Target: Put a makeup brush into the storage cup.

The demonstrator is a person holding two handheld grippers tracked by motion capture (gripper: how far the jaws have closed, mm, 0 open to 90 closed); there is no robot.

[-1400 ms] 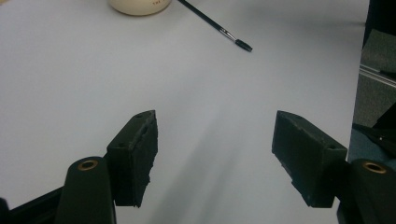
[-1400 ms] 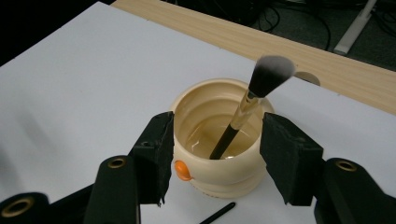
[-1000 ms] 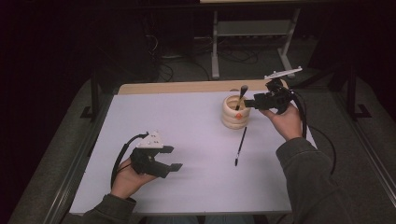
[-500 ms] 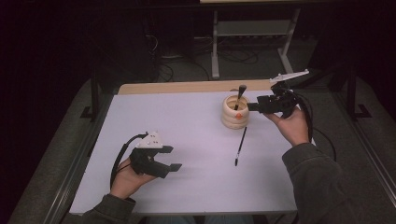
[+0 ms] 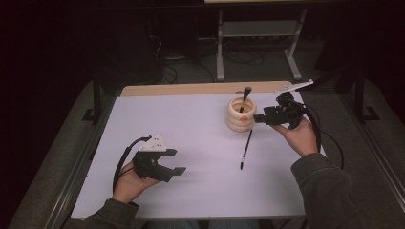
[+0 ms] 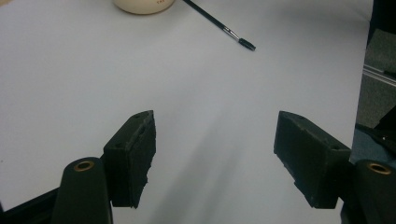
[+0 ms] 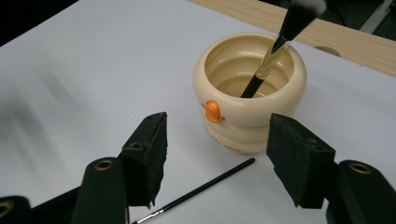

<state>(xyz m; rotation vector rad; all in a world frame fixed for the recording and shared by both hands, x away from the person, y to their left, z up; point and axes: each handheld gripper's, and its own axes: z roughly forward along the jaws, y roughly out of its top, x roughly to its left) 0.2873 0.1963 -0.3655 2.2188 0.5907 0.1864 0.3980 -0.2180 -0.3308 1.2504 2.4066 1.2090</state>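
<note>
The cream ribbed pot (image 5: 241, 114) with a brush (image 5: 245, 96) standing in it sits toward the far right of the white table (image 5: 191, 124), a thin brush (image 5: 246, 149) lying beside it. The right gripper (image 5: 260, 119) hovers wide just beside the pot; the left gripper (image 5: 174, 162) rests wide, empty. Dark room, metal frame (image 5: 258, 33) behind.

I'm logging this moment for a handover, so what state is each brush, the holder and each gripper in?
Holder: upright on the table, one brush inside.
Large brush: standing in the holder, bristles up, leaning on the rim.
Thin brush: lying flat on the table beside the holder, untouched.
Right gripper: open, empty, pointed at the holder.
Left gripper: open, empty, low over the table.
</note>
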